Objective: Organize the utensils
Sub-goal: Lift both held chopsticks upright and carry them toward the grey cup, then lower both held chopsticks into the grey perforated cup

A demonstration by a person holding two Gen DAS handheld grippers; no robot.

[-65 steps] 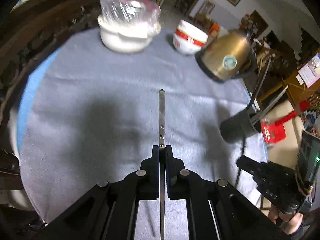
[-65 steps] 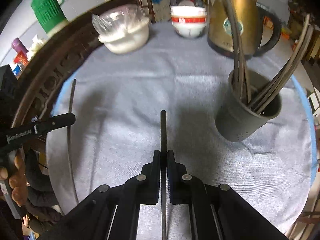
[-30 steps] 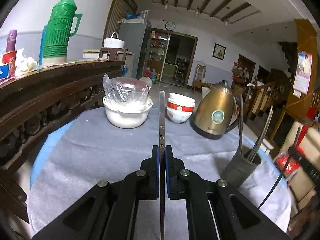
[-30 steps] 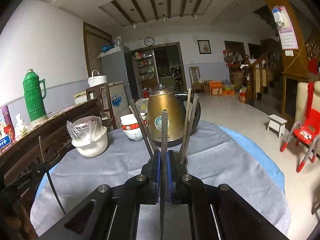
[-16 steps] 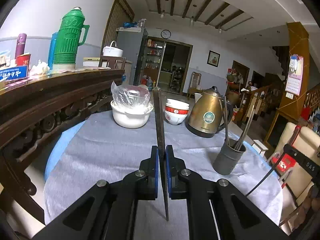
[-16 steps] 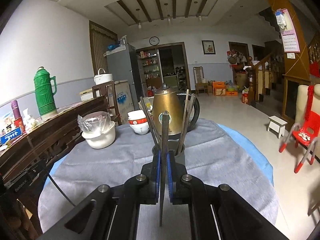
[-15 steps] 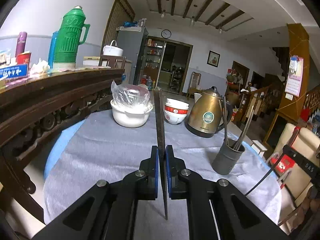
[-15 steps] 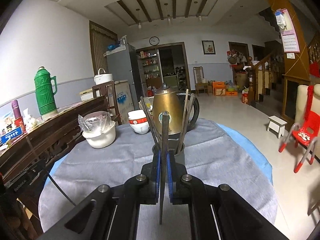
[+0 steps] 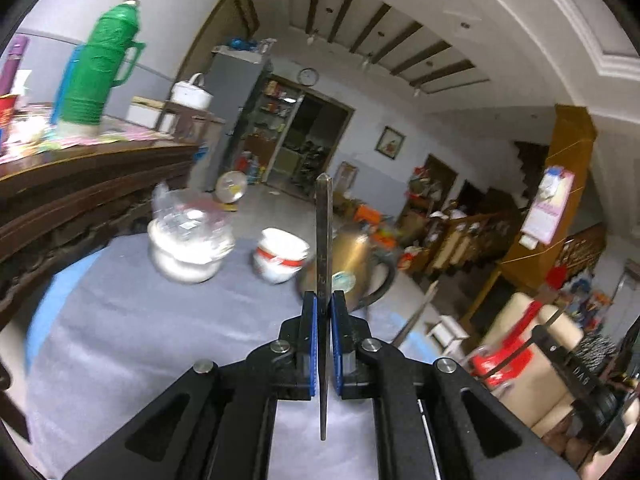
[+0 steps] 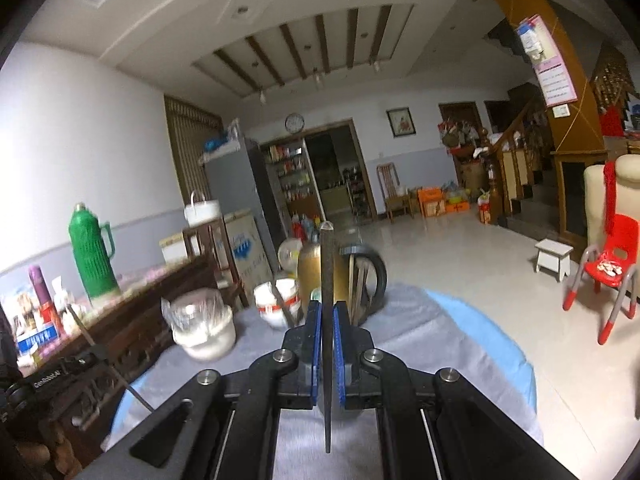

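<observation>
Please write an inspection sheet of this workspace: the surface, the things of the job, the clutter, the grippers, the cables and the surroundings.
Surface: round table, grey cloth over blue.
Job's things: one chopstick in the left gripper; a second chopstick in the right gripper; holder hidden, only stick tops show.
Clutter: wrapped white bowl, red-banded bowl, brass kettle.
Grippers: both shut on their chopsticks, fingers clamped.
Cables: nothing seen.
Surroundings: dark wooden sideboard, green thermos, red chair.

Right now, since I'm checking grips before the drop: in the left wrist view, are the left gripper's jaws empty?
No: the left gripper is shut on a dark chopstick that stands upright between its blue pads.
</observation>
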